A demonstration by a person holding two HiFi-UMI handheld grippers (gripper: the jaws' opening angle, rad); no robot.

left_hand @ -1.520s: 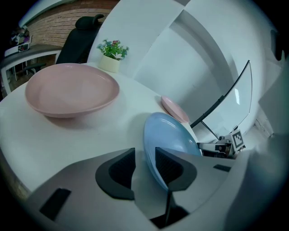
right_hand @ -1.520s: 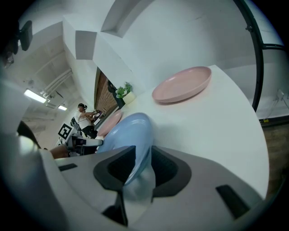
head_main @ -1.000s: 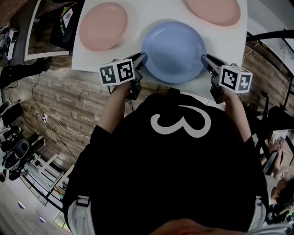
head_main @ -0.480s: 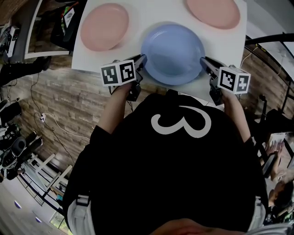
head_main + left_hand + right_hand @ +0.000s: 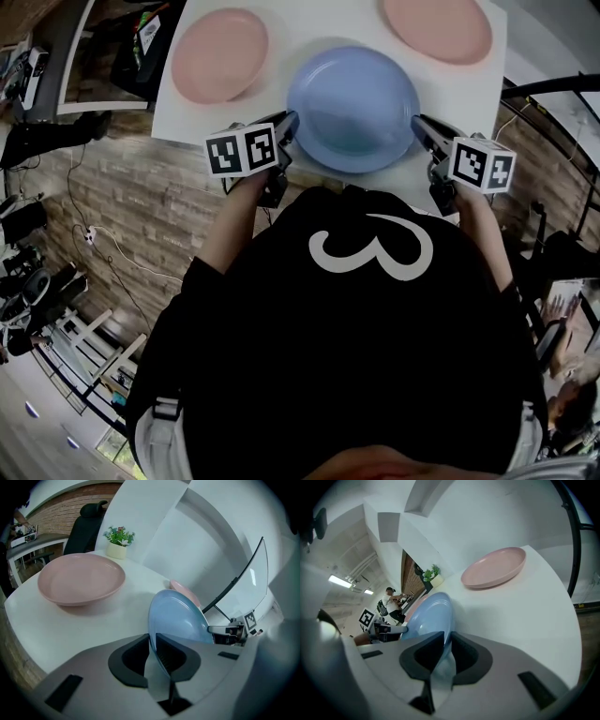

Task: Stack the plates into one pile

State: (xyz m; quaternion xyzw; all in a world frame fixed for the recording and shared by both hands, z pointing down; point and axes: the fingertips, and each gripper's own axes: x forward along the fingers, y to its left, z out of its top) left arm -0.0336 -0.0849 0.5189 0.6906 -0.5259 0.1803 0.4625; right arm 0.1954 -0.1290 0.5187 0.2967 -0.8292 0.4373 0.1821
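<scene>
A blue plate (image 5: 352, 103) lies at the near middle of the white table (image 5: 300, 28). My left gripper (image 5: 289, 122) has the plate's left rim between its jaws, which are closing with the pads on the rim. My right gripper (image 5: 417, 124) grips the opposite rim, its jaws closing too. In the left gripper view the blue plate (image 5: 180, 620) runs edge-on out of the left gripper (image 5: 153, 641). In the right gripper view the blue plate (image 5: 429, 616) does the same from the right gripper (image 5: 446, 639). One pink plate (image 5: 220, 54) sits at the far left, another pink plate (image 5: 436, 23) at the far right.
A small potted plant (image 5: 119, 541) stands at the table's far corner, with a dark chair (image 5: 89, 527) behind it. The table's near edge runs just in front of the person's body. A person (image 5: 391, 602) sits far off in the room.
Both grippers have stayed on the blue plate's two rims. The plate looks slightly raised, with a shadow showing behind it. The head view has shifted a little.
</scene>
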